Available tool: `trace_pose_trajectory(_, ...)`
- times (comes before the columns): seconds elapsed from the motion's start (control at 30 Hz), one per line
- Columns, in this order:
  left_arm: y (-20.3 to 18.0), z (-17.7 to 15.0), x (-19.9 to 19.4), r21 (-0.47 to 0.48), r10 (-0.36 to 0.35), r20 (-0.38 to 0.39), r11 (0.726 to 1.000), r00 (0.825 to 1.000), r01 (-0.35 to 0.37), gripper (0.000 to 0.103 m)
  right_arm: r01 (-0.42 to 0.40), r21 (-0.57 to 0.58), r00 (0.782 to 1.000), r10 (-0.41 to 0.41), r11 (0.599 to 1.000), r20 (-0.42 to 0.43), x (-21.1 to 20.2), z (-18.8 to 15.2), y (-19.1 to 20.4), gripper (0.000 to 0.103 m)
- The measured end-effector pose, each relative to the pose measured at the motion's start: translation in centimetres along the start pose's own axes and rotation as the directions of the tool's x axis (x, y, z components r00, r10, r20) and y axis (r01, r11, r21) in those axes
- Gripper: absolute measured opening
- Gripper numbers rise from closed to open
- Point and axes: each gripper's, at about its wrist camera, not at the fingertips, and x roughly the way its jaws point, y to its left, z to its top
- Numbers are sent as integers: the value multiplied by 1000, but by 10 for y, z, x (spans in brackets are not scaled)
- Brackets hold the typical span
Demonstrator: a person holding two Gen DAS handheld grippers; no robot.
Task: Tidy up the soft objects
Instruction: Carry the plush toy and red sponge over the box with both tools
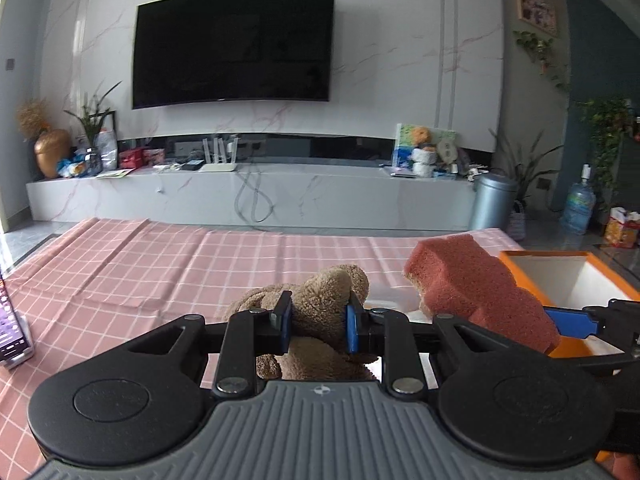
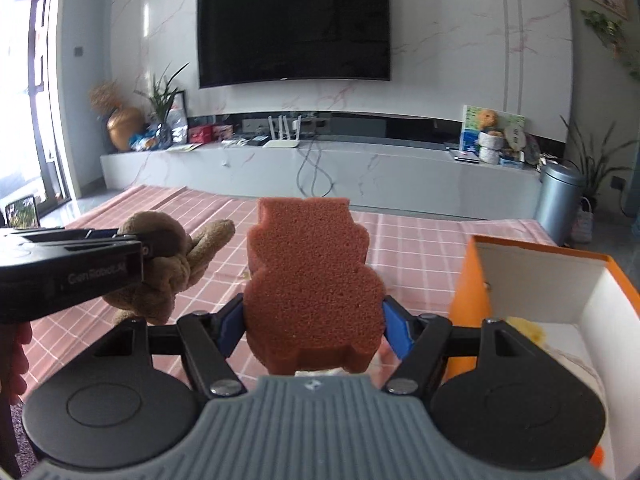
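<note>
My left gripper (image 1: pixel 318 326) is shut on a brown plush toy (image 1: pixel 320 300) and holds it above the pink checked tablecloth (image 1: pixel 160 264). The toy also shows in the right wrist view (image 2: pixel 168 268), left of centre. My right gripper (image 2: pixel 316 326) is shut on a bear-shaped red-brown sponge (image 2: pixel 312 284), held upright above the cloth. The sponge shows in the left wrist view (image 1: pixel 476 292) at the right. An orange box with white inside (image 2: pixel 560 280) stands open to the right of the sponge; it also shows in the left wrist view (image 1: pixel 560 276).
A yellowish object (image 2: pixel 528 328) lies inside the box. A phone (image 1: pixel 10 332) leans at the table's left edge. Beyond the table stand a low marble TV bench (image 1: pixel 248 196), a wall TV (image 1: pixel 236 44) and a metal bin (image 1: pixel 492 200).
</note>
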Motion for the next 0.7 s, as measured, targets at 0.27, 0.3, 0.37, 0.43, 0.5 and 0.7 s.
trace_pose_trajectory(0.27,-41,6,-11,22,-200,9,980,980,200,28,66,74,998,-66,995,0,-49,-3,-44,69)
trace_pose_trajectory(0.3,-47,7,-12,29,-226,10,974,974,226,28,73,83,997,-73,994,-8,-54,-3,-49,69)
trace_pose_trajectory(0.37,-57,9,-10,38,-274,8,961,962,273,28,86,90,996,-85,992,-21,-62,-4,-60,69)
trace_pose_trajectory(0.43,-68,11,-8,46,-316,3,948,949,315,28,106,82,994,-104,991,-31,-71,-4,-70,69)
trace_pose_trajectory(0.5,-78,15,-5,61,-347,4,936,938,346,28,136,65,990,-134,989,-36,-79,-4,-80,69)
trace_pose_trajectory(0.7,-113,25,4,102,-448,-7,889,894,446,28,226,-14,972,-226,974,-69,-96,-2,-118,69)
